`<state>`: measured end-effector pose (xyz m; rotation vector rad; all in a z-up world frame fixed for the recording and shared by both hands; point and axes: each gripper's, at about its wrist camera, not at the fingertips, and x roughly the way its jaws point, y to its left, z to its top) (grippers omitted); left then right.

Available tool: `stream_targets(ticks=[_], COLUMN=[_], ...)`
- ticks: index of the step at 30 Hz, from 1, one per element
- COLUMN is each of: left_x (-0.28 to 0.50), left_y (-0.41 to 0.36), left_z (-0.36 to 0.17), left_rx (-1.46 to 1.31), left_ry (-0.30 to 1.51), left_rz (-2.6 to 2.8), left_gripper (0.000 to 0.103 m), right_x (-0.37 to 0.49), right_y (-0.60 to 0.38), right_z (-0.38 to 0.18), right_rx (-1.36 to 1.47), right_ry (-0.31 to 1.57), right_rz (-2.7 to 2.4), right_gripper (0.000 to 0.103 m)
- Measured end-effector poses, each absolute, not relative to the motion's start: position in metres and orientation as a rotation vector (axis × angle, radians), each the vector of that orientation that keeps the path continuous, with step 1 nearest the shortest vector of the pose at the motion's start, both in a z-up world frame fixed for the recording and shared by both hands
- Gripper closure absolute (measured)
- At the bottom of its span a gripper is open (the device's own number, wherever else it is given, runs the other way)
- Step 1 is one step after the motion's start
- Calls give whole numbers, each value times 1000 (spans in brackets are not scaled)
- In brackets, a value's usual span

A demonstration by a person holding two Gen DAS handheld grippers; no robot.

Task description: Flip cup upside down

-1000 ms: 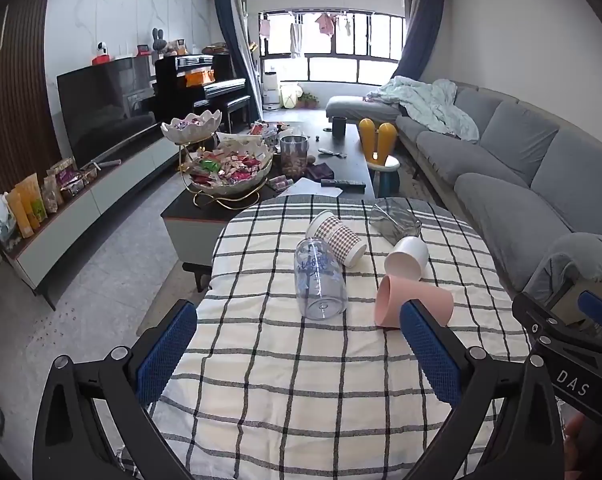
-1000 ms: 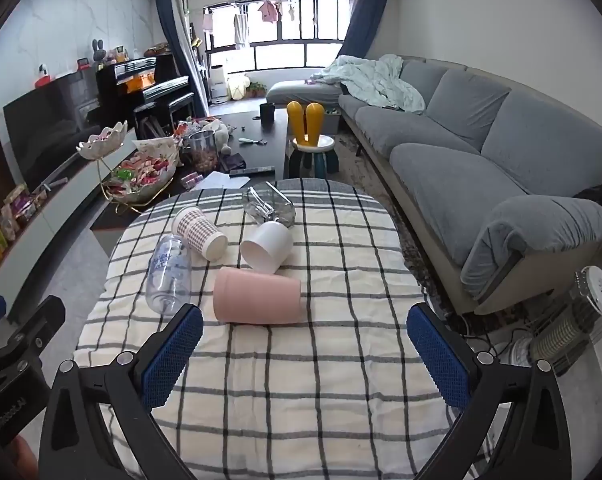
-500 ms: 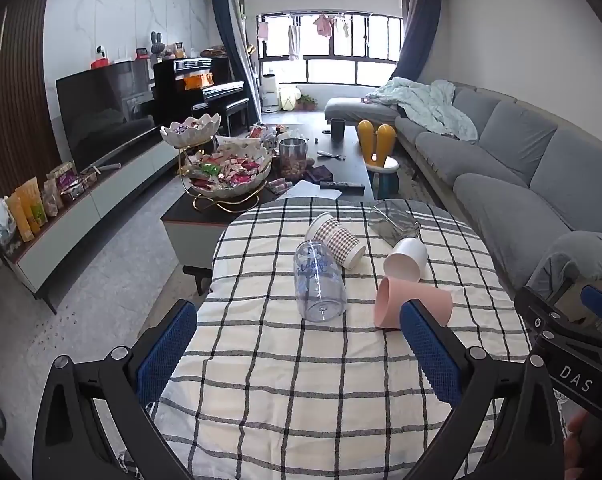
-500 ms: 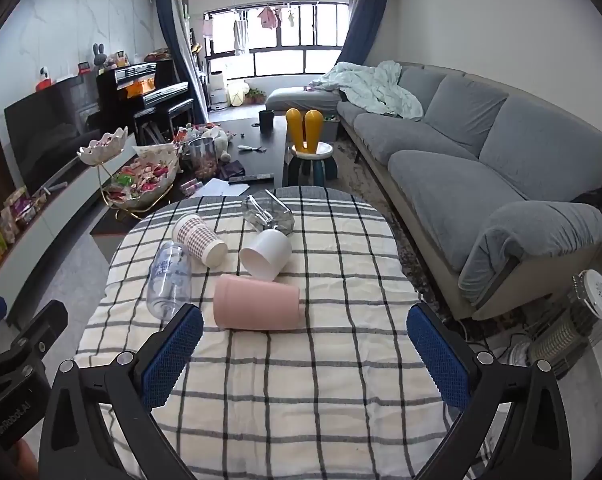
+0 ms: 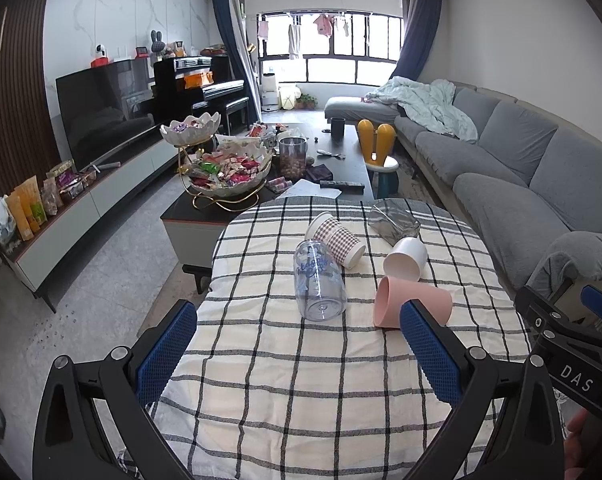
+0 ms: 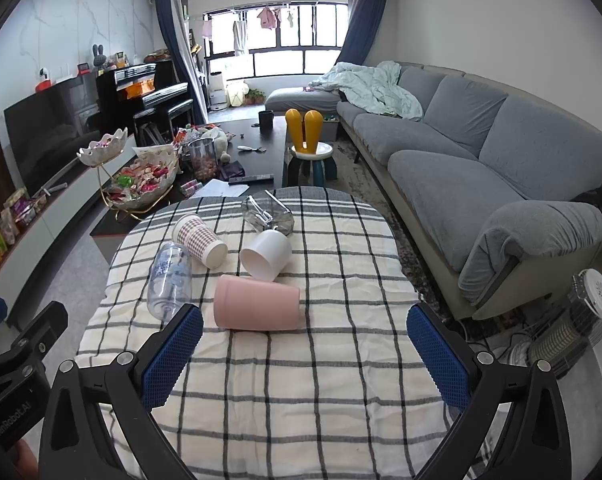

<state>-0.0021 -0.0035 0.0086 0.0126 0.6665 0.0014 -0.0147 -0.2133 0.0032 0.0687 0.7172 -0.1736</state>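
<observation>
Several cups lie on their sides on a round table with a checked cloth point(image 5: 301, 380) point(image 6: 301, 380). A pink cup point(image 5: 411, 302) point(image 6: 257, 303) is nearest. A clear plastic cup with blue print point(image 5: 319, 284) point(image 6: 170, 280) lies to its left. A white cup point(image 5: 405, 259) point(image 6: 266, 254), a checked paper cup point(image 5: 337, 235) point(image 6: 199, 235) and a clear glass point(image 5: 393, 221) point(image 6: 267, 214) lie farther back. My left gripper point(image 5: 299, 350) is open and empty, short of the cups. My right gripper point(image 6: 305, 354) is open and empty, just short of the pink cup.
A dark coffee table point(image 5: 341, 152) with snack bowls point(image 5: 229, 172) and a jar stands beyond the table. A grey sofa point(image 6: 481, 168) runs along the right. A small stool point(image 6: 311, 156) and a heater point(image 6: 581, 320) stand on the floor.
Both views have shifted slightly; the cups sit a little farther up in the frames. Both grippers stay open and no cup has moved.
</observation>
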Motion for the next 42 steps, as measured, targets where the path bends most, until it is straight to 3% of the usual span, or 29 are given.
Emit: stream_targets(ticks=[42], left_x=[-1], left_y=[-2], left_z=[4], left_rx=[14], left_ry=[668], left_rz=[-3], left_gripper=[0], right_x=[-12], right_y=[-213], right_z=[2], right_rx=[77], right_ry=[724], right_rz=[-174], right_gripper=[1])
